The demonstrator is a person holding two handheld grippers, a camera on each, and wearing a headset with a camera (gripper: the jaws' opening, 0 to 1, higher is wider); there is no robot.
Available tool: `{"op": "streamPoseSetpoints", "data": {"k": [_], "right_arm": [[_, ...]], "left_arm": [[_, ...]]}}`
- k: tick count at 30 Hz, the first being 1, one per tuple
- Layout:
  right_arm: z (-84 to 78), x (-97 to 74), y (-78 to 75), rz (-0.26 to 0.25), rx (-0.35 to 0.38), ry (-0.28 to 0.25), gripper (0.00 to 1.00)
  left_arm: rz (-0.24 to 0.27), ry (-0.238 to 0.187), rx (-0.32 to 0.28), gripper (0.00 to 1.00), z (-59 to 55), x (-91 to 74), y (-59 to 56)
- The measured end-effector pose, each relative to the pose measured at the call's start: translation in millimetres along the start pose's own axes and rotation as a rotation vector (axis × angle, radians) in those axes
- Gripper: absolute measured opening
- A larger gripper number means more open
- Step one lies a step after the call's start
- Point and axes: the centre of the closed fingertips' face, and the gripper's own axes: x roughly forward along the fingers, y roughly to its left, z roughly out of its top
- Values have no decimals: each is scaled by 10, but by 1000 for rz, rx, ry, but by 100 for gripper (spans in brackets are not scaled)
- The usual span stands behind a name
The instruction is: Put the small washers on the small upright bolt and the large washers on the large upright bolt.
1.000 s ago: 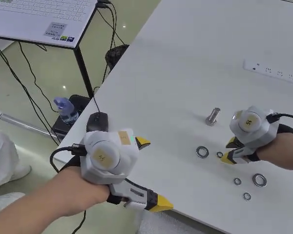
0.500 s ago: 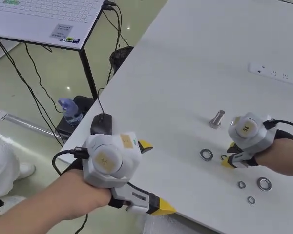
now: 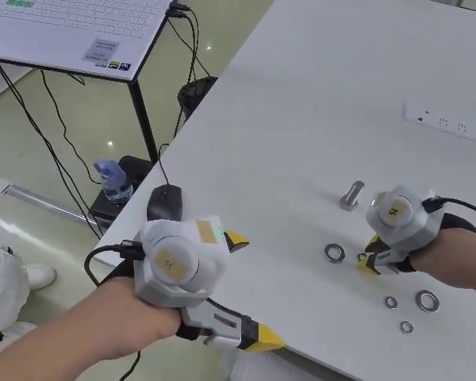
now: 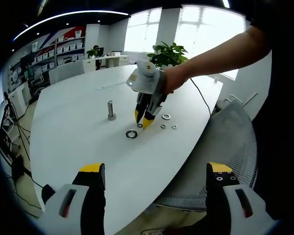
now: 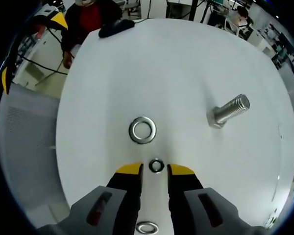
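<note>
**Head and gripper views, one moment.** A white table (image 3: 301, 119) is shown, with a white laptop (image 3: 71, 32) set on a black stand beside its left edge.

The left gripper (image 4: 156, 169), grey-bodied with yellow-tipped jaws, is held at the near-left corner of the table. Its jaws are spread wide, with nothing between them.

The right gripper (image 5: 156, 169) is lowered to the table top close to the near edge. Its jaws are parted only narrowly.

A white power strip (image 3: 448, 125) is seen toward the far right of the table. A black mouse (image 3: 165, 202) is seen at the near-left corner.

A silver hex-head bolt (image 5: 229, 110) is stood upright on its head, further from the near edge than the right gripper. Its threaded shank is bare.

A large silver washer (image 5: 142, 129) is laid flat just ahead of the right gripper's tips. A second large washer (image 3: 428, 301) is laid closer to the near edge, beside the hand that holds the right gripper.

A small silver washer (image 5: 156, 165) is laid flat directly between the right gripper's yellow tips, with a sliver of table visible on either side of it. A second small washer (image 3: 391, 302) and a third small washer (image 3: 406, 327) are laid near the second large washer, toward the near edge.
</note>
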Motion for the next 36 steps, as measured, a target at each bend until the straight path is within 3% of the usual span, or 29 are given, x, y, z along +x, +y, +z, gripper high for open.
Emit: {"op": "streamPoseSetpoints", "data": {"k": [2,11,21,31,36], "right_arm": [[-1,-5,-17,-7,-1,2,16],[4,-4,6,-18,-15,50,14],[-13,-13,6,-30,34,34,13],[-137,-211,-38,-35,84,16,13],[-235,-322,-79,-37,113,8,13]], "left_arm": [[5,1,0,84,-14,-14,8],[24,-1,-8,83,-60,-100,38],[26,-7,-3,82,-19,-96,-24],[22,-2,-2,82,25,-31,-25],[42,-29,-8,86,133,8,51]]}}
